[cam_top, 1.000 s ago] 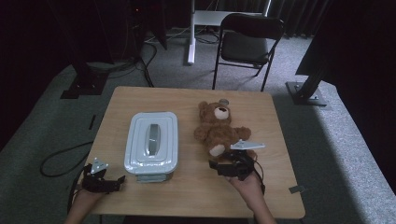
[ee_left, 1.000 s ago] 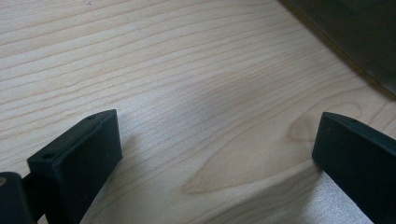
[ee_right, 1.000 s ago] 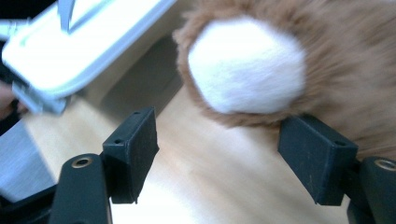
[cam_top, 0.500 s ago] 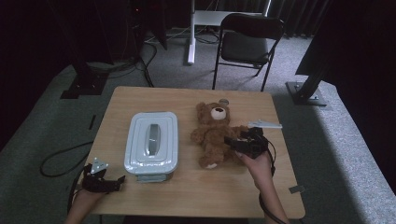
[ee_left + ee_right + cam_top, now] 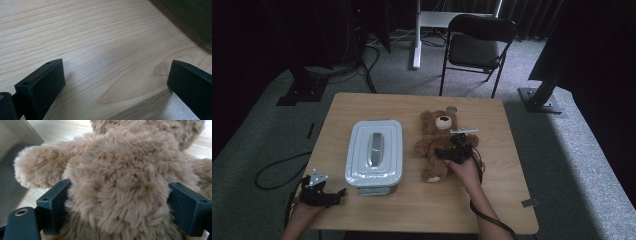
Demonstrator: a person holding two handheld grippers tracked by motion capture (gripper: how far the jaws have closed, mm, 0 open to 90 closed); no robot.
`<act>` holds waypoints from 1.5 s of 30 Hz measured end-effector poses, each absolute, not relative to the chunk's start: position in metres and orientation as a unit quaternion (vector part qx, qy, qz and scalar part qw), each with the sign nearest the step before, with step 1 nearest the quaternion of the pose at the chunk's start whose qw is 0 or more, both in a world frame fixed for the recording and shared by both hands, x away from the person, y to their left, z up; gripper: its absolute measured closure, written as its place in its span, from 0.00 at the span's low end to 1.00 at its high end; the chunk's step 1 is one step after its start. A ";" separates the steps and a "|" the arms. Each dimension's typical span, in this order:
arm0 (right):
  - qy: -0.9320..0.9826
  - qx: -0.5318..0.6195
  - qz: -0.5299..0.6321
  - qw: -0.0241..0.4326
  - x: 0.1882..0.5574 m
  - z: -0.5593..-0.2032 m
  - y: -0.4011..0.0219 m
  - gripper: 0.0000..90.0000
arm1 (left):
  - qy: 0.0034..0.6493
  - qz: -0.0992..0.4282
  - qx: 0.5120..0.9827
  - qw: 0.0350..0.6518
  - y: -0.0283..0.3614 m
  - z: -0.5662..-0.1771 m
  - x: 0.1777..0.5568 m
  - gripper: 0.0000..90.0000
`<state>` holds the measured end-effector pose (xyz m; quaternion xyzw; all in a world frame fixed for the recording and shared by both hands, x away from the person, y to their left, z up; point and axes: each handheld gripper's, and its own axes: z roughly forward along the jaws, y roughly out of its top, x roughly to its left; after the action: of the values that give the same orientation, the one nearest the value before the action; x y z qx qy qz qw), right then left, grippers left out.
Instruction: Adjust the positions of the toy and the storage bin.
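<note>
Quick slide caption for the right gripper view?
Right tongs straddle the bear's furry belly, jaws wide on both sides.

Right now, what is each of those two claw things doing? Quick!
Left gripper: open, nothing between its jaws, low over the table.
Right gripper: open, jaws either side of the teddy bear's body; a firm grip cannot be told.

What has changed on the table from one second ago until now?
The right gripper moved forward from the table's near edge onto the teddy bear; its jaws now stand on either side of the bear's body, not yet shut. The bear shifted slightly. The left gripper stayed open at the near left edge, and the lidded box did not move.
</note>
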<state>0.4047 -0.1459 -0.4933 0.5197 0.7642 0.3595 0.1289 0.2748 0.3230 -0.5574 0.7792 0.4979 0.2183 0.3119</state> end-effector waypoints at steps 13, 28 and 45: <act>0.778 0.492 0.315 0.230 0.399 -0.505 -0.112 0.42 | 0.498 0.218 0.779 0.312 0.323 -0.557 0.275 0.02; 0.714 0.543 0.370 0.242 0.417 -0.464 -0.182 0.72 | 0.498 0.218 0.779 0.312 0.323 -0.557 0.275 0.02; 0.691 0.604 0.282 0.279 0.464 -0.490 -0.254 0.52 | 0.491 0.216 0.783 0.315 0.322 -0.558 0.274 0.02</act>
<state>0.4642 -0.2538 -0.4896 0.6040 0.6912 0.2821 0.2790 0.2742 0.3220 -0.5576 0.7829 0.4912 0.2163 0.3146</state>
